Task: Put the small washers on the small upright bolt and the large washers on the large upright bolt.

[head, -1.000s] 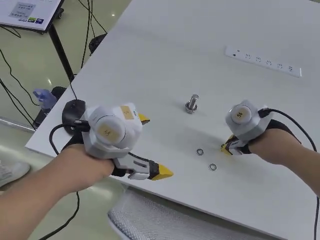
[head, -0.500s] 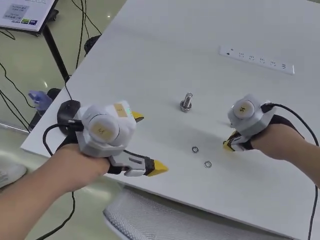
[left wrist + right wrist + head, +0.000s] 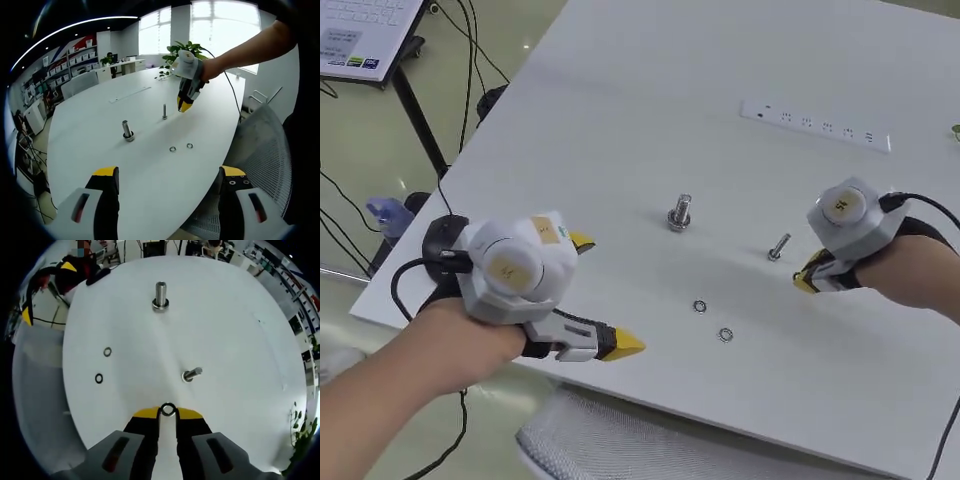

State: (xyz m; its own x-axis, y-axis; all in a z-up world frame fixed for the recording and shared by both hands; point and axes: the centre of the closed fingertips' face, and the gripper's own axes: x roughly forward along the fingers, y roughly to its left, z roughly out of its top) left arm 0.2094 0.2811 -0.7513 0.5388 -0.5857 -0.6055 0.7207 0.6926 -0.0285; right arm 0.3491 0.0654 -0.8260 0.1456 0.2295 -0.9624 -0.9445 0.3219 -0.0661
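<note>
Right tool [image 3: 168,415] pinching washer [image 3: 168,409] (left tool [image 3: 169,173] agape).

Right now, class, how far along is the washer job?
Done: nothing clearly seated on the small bolt or the large bolt. In hand: the right gripper pinches one washer near the small bolt. Left: two loose washers lie on the table; the left gripper is open and empty.

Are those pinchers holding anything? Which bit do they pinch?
The right gripper holds one washer, pinched by its outer rim between the yellow jaw tips. The left gripper is open and holds nothing.
</note>
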